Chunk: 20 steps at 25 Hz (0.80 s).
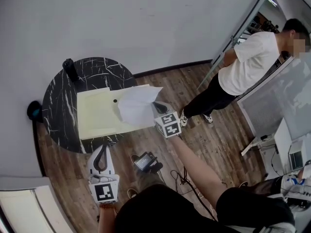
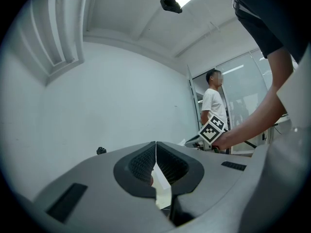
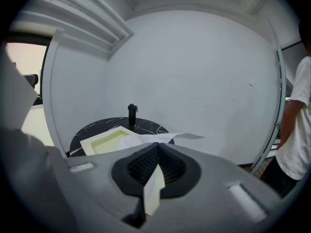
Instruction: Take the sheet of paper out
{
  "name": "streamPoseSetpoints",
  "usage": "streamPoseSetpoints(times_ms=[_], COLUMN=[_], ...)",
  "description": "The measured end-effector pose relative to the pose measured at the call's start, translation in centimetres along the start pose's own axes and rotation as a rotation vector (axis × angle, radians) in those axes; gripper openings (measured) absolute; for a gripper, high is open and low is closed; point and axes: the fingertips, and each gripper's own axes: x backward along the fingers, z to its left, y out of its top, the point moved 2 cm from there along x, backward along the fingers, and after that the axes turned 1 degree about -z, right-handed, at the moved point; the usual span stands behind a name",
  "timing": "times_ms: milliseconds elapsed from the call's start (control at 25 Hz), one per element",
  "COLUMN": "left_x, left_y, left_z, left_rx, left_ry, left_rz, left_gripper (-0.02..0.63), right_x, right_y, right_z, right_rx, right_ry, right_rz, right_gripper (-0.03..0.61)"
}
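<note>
With right gripper [image 1: 158, 108] jaws clamped on white paper sheet [image 1: 136, 103] and left gripper [image 2: 155, 152] jaws pressed together, lift slowly off pale yellow tray [image 1: 97, 115].

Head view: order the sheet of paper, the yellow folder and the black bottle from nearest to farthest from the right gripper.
1. The sheet of paper, clamped in the right gripper, on its left.
2. The pale yellow folder, flat on the table, partly covered by the sheet.
3. The black bottle, upright at the table's far left edge.
</note>
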Motion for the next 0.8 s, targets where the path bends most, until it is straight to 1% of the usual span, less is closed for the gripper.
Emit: streamPoseSetpoints(times_ms=[440, 600, 800], left_x=[2.7, 3.8, 4.9], left_y=[2.2, 2.6, 3.3], left_z=[-1.5, -1.7, -1.8], left_rx=[-0.008, -0.026, -0.028], left_ry=[-0.008, -0.013, -0.012], left_rz=[-0.054, -0.066, -0.081], left_gripper=[0.005, 0.005, 0.005], right_x=[6.1, 8.1, 10.8], right_y=[4.7, 5.9, 7.6], right_z=[0.5, 1.0, 1.7], right_rx=[0.006, 0.001, -0.004], right_ry=[-0.033, -0.043, -0.058], right_rz=[-0.113, -0.148, -0.191], right_gripper=[-0.003, -0.003, -0.003])
